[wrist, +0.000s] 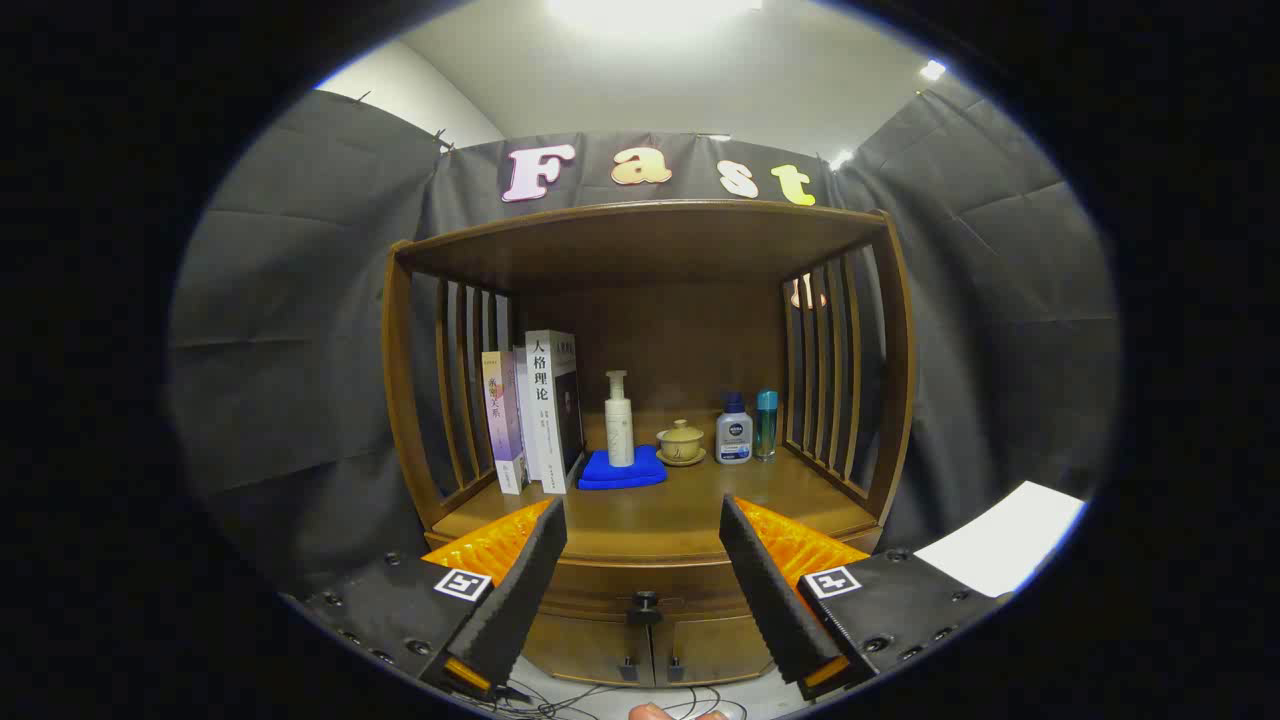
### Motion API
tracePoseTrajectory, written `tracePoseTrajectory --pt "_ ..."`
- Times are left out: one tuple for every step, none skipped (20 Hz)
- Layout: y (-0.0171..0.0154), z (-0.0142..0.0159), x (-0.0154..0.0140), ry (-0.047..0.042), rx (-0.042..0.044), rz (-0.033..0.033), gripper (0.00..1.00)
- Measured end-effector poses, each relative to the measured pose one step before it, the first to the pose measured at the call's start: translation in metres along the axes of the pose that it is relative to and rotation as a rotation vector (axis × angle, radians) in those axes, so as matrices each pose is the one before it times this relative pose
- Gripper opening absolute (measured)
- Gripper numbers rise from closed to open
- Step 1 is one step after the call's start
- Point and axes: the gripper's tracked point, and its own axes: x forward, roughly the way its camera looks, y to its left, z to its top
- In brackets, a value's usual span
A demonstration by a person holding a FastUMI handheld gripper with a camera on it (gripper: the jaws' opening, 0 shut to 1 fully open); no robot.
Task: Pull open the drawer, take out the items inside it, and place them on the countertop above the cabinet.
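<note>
A brown wooden cabinet (650, 560) stands straight ahead. Its drawer (600, 596) is closed, with a small dark knob (645, 601) showing in the gap between my fingers. The countertop (680, 505) lies above the drawer, under a wooden canopy with slatted sides. My gripper (643, 535) is open and holds nothing; its fingers frame the front edge of the countertop, still some way short of the cabinet. What the drawer contains is hidden.
On the countertop stand upright books (535, 415) at the left, a white pump bottle (619, 420) on a blue cloth (622, 470), a lidded tea bowl (681, 442), and two small bottles (745, 428). Two lower doors (650, 650) sit under the drawer. Cables (600, 700) lie on the floor.
</note>
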Motion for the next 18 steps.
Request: tracePoseTrajectory --pt "-0.00115 0.00010 -0.00084 -0.00253 0.00489 -0.00109 0.97" --pt "-0.00070 0.00102 -0.00057 -0.00116 0.00350 -0.00051 0.97" --pt "0.00015 -0.00029 -0.00038 -0.00034 0.00231 0.00182 0.98" --pt "0.00043 0.00007 -0.00081 -0.00034 0.00056 0.00219 0.98" --pt "0.00011 -0.00095 0.00065 0.00025 -0.00248 0.00188 0.97" --pt "0.00004 -0.00046 -0.00063 0.00093 -0.00503 0.00045 0.97" --pt "0.00039 -0.00113 -0.00021 0.00051 -0.00461 0.00100 0.98" --pt "0.00034 -0.00110 0.00059 0.00210 -0.00174 -0.00059 0.98" --pt "0.00127 -0.00173 0.00024 0.00388 0.00096 0.00257 0.98" --pt "0.00152 -0.00077 0.00001 0.00304 0.00233 0.00485 0.98" --pt "0.00099 -0.00109 -0.00015 0.00147 0.00094 0.00325 0.98" --pt "0.00045 -0.00043 0.00094 0.00034 -0.00253 -0.00068 0.98" --pt "0.00003 -0.00121 0.00057 -0.00042 -0.00422 -0.00155 0.98" --pt "-0.00018 -0.00049 -0.00009 0.00041 -0.00505 -0.00052 0.98" --pt "0.00026 -0.00139 0.00042 0.00271 -0.00334 -0.00020 0.98" --pt "0.00027 -0.00067 -0.00032 0.00223 -0.00104 0.00090 0.98" --pt "0.00002 -0.00142 0.00165 0.00115 0.00019 -0.00237 0.98" --pt "-0.00110 -0.00071 0.00052 0.00189 -0.00130 -0.00217 0.98"
